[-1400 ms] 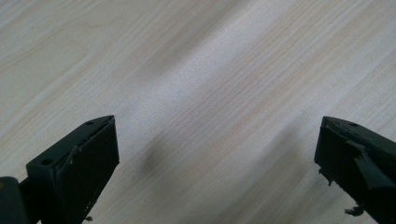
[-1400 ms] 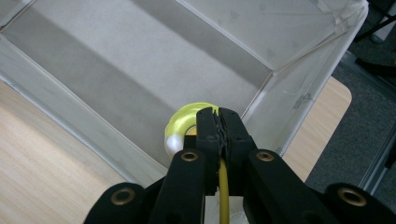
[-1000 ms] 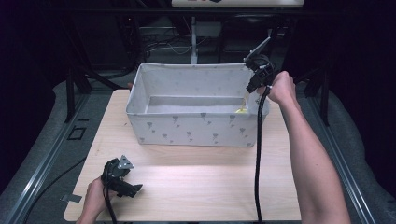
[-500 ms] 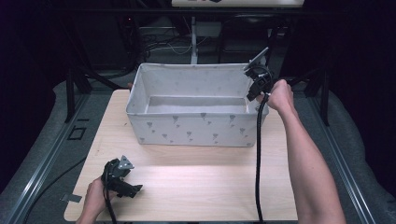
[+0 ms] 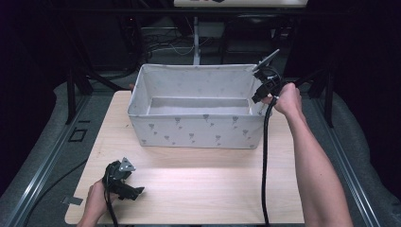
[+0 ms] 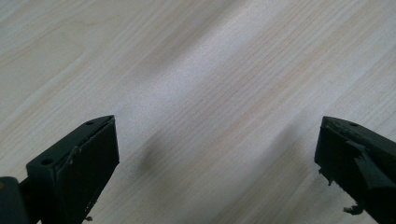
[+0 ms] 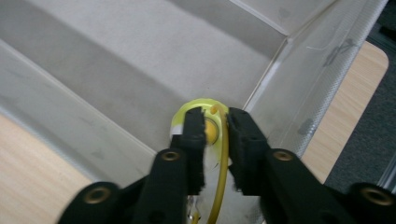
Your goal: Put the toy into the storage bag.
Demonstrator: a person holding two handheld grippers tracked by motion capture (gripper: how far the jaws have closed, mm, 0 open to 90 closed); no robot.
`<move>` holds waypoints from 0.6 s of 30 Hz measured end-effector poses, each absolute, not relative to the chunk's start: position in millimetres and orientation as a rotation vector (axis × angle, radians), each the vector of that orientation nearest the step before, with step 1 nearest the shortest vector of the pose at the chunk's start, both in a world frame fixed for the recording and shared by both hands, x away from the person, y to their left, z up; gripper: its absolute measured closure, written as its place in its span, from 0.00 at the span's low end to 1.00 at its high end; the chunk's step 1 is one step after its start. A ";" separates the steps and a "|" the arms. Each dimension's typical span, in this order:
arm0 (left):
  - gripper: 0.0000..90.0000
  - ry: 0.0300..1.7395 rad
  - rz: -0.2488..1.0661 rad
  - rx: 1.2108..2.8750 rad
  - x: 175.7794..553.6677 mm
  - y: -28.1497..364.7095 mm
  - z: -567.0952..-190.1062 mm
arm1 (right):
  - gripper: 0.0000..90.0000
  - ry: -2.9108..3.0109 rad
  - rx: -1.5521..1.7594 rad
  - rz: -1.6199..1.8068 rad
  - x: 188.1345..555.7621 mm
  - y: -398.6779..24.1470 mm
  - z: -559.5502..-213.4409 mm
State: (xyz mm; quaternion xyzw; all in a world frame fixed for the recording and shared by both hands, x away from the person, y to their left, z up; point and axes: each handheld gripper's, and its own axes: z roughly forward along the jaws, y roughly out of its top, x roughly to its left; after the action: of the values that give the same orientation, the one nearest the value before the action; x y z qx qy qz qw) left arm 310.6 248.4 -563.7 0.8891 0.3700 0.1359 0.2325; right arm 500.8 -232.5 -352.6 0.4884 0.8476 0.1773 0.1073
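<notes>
Lowering a little since a second ago, our right gripper (image 7: 215,140) is dipping at the bin's (image 5: 198,130) near-right corner, fingers (image 7: 194,140) clenched on a yellow-and-white item (image 7: 212,128), its yellow cord running lengthwise between them, over the bin's floor. Our left gripper (image 5: 124,182) is resting on the surface (image 5: 208,189), fingers (image 6: 74,168) released, well apart from the bin.

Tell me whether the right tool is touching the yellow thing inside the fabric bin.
Touching. In the right gripper view the right tool has both jaws pressed against the yellow object, closed on it, above the floor of the fabric bin.
</notes>
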 end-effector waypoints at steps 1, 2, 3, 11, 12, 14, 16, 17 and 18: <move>0.00 1.013 0.373 2.442 310.7 248.3 -563.5 | 0.79 2.502 1.435 0.531 500.2 -232.5 -351.2; 0.00 1.012 0.371 2.440 310.8 248.2 -563.4 | 0.76 2.507 1.431 0.544 499.7 -232.7 -349.7; 0.00 1.012 0.371 2.440 310.8 248.2 -563.4 | 0.76 2.507 1.431 0.544 499.7 -232.7 -349.7; 0.00 1.012 0.369 2.436 311.1 248.1 -563.2 | 0.47 2.508 1.374 0.632 488.9 -226.7 -327.6; 0.00 1.012 0.370 2.435 311.1 247.7 -563.0 | 0.45 2.509 1.369 0.642 487.7 -225.5 -325.3; 0.00 1.009 0.368 2.440 311.2 246.9 -563.3 | 0.34 2.514 1.343 0.693 483.5 -220.6 -316.4; 0.00 1.008 0.368 2.440 311.2 246.9 -563.4 | 0.28 2.506 1.328 0.715 480.5 -217.4 -312.0; 0.00 1.008 0.368 2.440 311.2 246.9 -563.4 | 0.28 2.506 1.328 0.715 480.5 -217.4 -312.0; 0.00 1.009 0.368 2.439 311.2 246.9 -563.3 | 0.24 2.505 1.322 0.716 479.0 -215.4 -310.1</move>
State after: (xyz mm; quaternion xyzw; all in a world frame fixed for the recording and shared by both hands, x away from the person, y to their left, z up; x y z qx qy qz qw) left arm 311.2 246.9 -563.3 0.8894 0.3677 0.1342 0.2360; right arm 479.0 -215.4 -310.1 0.4496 0.8523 0.2436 0.1097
